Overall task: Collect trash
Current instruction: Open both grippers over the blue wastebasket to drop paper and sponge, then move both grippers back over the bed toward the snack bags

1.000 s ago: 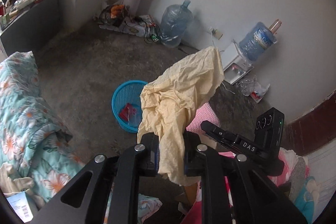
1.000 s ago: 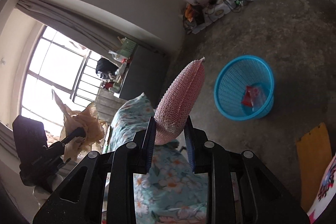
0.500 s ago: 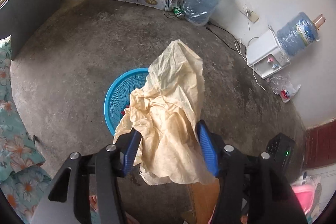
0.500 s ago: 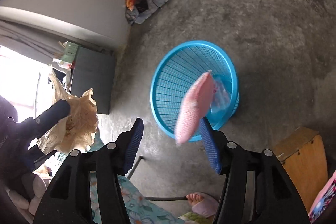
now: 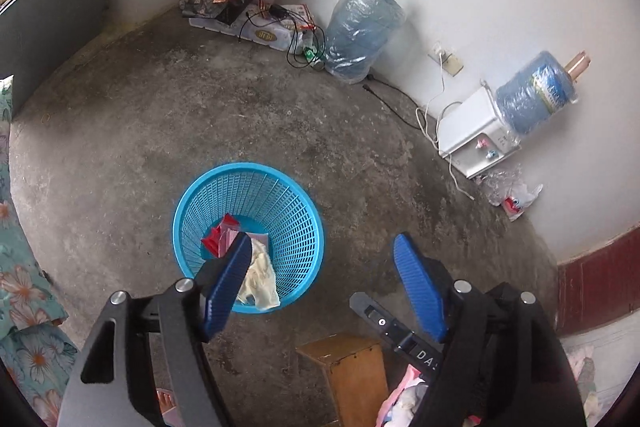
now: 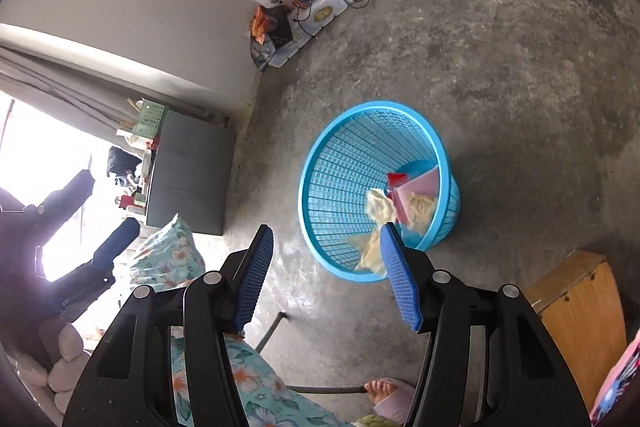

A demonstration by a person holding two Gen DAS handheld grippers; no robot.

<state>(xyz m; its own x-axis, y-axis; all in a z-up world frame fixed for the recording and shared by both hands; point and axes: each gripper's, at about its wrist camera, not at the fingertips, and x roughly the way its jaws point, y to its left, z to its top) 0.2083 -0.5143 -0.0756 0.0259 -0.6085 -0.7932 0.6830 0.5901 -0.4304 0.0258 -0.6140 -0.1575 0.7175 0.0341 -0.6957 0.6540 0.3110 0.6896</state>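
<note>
A blue mesh basket stands on the concrete floor; it also shows in the right wrist view. Inside lie the crumpled yellow paper, a pink piece and a red wrapper. The yellow paper also shows in the right wrist view. My left gripper is open and empty, above and just right of the basket. My right gripper is open and empty, above the basket's near rim.
A wooden box sits on the floor near the basket. Water jugs and a white dispenser stand by the wall with cables and clutter. A floral blanket lies close below the right gripper.
Both grippers opened. The yellow paper dropped from the left gripper and the pink piece from the right gripper into the blue basket.
</note>
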